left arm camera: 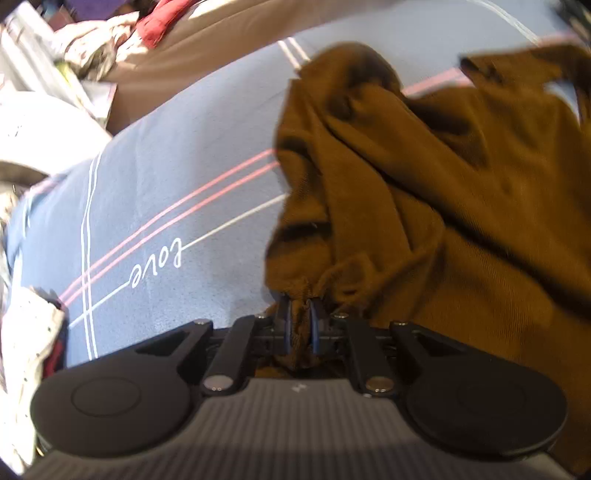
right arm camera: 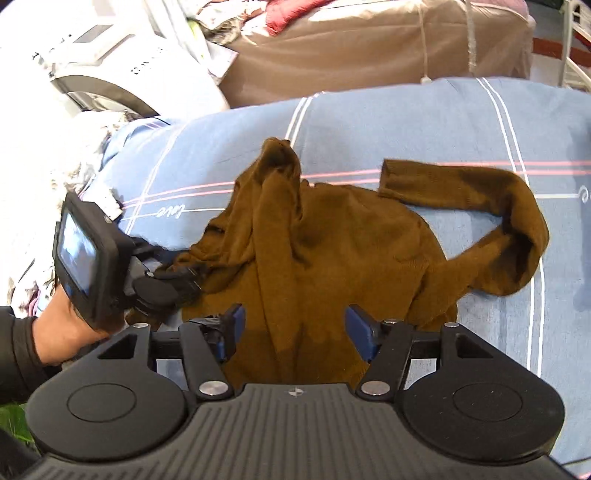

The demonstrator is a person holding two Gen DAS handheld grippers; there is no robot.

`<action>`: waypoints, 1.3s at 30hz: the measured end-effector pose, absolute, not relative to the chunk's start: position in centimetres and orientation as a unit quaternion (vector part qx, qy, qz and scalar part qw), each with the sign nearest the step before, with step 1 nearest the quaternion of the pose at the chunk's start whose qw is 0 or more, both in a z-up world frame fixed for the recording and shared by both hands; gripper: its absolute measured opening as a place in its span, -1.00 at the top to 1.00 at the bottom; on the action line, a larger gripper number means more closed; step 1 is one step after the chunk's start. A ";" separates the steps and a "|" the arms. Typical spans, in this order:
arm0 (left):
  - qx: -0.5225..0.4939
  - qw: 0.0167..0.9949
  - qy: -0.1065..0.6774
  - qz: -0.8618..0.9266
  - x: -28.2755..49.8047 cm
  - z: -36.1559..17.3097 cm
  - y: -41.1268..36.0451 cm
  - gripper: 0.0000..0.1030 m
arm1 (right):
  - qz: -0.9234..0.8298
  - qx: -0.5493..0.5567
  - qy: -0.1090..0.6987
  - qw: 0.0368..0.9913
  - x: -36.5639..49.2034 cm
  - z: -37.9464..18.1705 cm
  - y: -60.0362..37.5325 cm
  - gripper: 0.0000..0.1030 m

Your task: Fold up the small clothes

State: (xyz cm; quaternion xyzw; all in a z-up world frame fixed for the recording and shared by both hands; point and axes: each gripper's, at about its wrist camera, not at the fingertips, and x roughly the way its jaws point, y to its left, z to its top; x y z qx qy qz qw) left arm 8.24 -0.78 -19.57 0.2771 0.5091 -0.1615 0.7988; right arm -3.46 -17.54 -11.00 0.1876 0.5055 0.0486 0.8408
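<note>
Clutter fills the far left of both wrist views: a white appliance (right arm camera: 122,70) with a pile of patterned laundry (right arm camera: 74,147) beside it, and behind them a brown-covered block (right arm camera: 369,48) with a dark red cloth (right arm camera: 291,11) on top. Right of that stretches the blue bedsheet (left arm camera: 159,206), crossed by pink and white stripes and bearing the word "love" in white script.

In the right wrist view a hand (right arm camera: 62,332) in a dark sleeve (right arm camera: 14,354) holds the left gripper (right arm camera: 181,284) at the left edge of the brown sweater (right arm camera: 332,251). Its own camera shows the left gripper (left arm camera: 300,314) pinching a bunched fold of that knit between blue pads (left arm camera: 314,325) pressed nearly together, with cloth hanging down between the fingers.

The sweater lies crumpled in the middle of the sheet, one part standing up in a rumpled peak toward the far side. One sleeve curves out to the right and doubles back, its cuff (right arm camera: 391,177) resting on the pink stripe.

The right gripper (right arm camera: 295,328) is over the near edge of the sweater with its blue pads spread wide, one on each side of the cloth, neither pressing on it.
</note>
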 end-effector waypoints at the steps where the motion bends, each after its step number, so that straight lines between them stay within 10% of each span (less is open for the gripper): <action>1: 0.264 0.800 0.514 -0.162 8.9 -19.2 -0.1 0.83 | 0.046 0.187 0.506 0.841 -3.7 -10.9 -17.4 -0.93; 14: 0.043 0.852 0.510 0.109 21.7 -11.2 23.6 0.79 | 0.034 0.167 0.474 0.864 -1.5 -10.9 -19.3 -0.94; 16: 0.058 0.854 0.511 0.082 21.7 -11.0 21.8 0.39 | 0.033 0.147 0.466 0.872 0.0 -11.1 -19.5 -0.94; 18: 0.083 0.856 0.506 0.070 20.1 -11.1 18.5 -0.66 | 0.034 0.135 0.458 0.878 1.9 -11.6 -19.9 -0.94; 19: 0.095 0.860 0.496 0.068 19.7 -11.2 17.1 -0.77 | 0.034 0.128 0.460 0.878 3.1 -12.0 -20.1 -0.94; 30: 0.240 0.826 0.468 -0.204 20.6 -16.5 -5.3 -0.94 | 0.041 0.081 0.570 0.816 9.3 -18.0 -20.8 -0.56; 32: 0.277 0.796 0.490 -0.222 21.3 -19.4 -8.2 -0.80 | 0.028 0.076 0.571 0.817 8.6 -18.0 -20.9 0.50; 33: 0.285 0.781 0.506 -0.231 21.5 -21.0 -9.0 -0.25 | 0.018 0.084 0.575 0.814 8.2 -18.1 -21.2 0.91; 35: 0.248 0.788 0.511 -0.239 21.6 -21.8 -8.9 0.25 | 0.020 0.111 0.569 0.815 7.5 -17.8 -22.0 0.92; 36: 0.232 0.796 0.511 -0.226 22.0 -21.5 -8.8 0.94 | 0.020 0.105 0.565 0.818 7.2 -17.4 -22.2 0.92; 39: 0.209 0.813 0.508 -0.192 25.1 -20.2 -8.1 0.93 | 0.007 0.070 0.546 0.835 7.4 -15.9 -23.6 0.93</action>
